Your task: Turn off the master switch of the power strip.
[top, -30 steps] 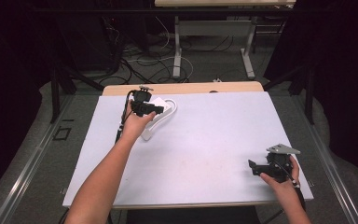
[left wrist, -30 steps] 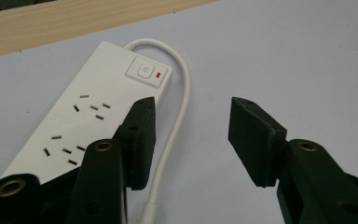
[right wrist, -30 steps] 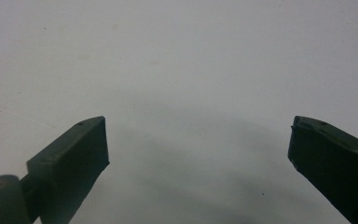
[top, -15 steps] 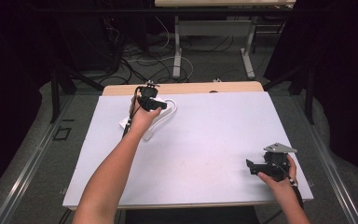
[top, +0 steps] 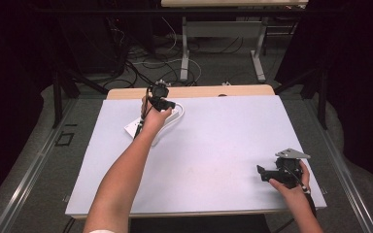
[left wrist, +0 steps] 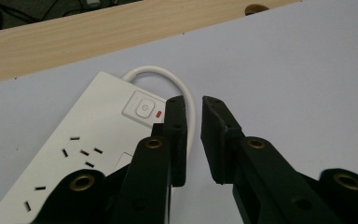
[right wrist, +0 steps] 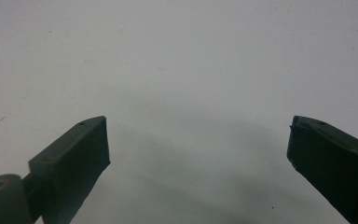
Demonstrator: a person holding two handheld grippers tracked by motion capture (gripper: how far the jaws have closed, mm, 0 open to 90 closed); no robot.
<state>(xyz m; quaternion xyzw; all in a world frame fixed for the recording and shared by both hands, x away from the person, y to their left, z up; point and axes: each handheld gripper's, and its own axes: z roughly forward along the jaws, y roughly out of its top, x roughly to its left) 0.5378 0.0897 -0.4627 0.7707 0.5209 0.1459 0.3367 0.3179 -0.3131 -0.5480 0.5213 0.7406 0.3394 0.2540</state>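
Note:
A white power strip (left wrist: 98, 126) lies on the white table top (top: 213, 145) near the far edge, with its switch button (left wrist: 143, 108) and red light at the end where the white cable (left wrist: 168, 74) loops out. My left gripper (left wrist: 193, 105) (top: 169, 104) hovers over that end. Its jaws have just been closing and now stand a narrow gap apart, with the cable loop running through the gap; the pads do not press on it. Near the front right corner, my right gripper (top: 262, 172) (right wrist: 198, 135) stands wide open over bare table, nothing between its jaws.
A wooden strip (top: 199, 91) runs along the table's far edge, close behind the power strip (top: 131, 127). Beyond it are table legs and loose cables on the floor (top: 165, 63).
My left hand has moved to the right along the power strip to its cable end, and its jaws have drawn closer together. The right hand has kept still.

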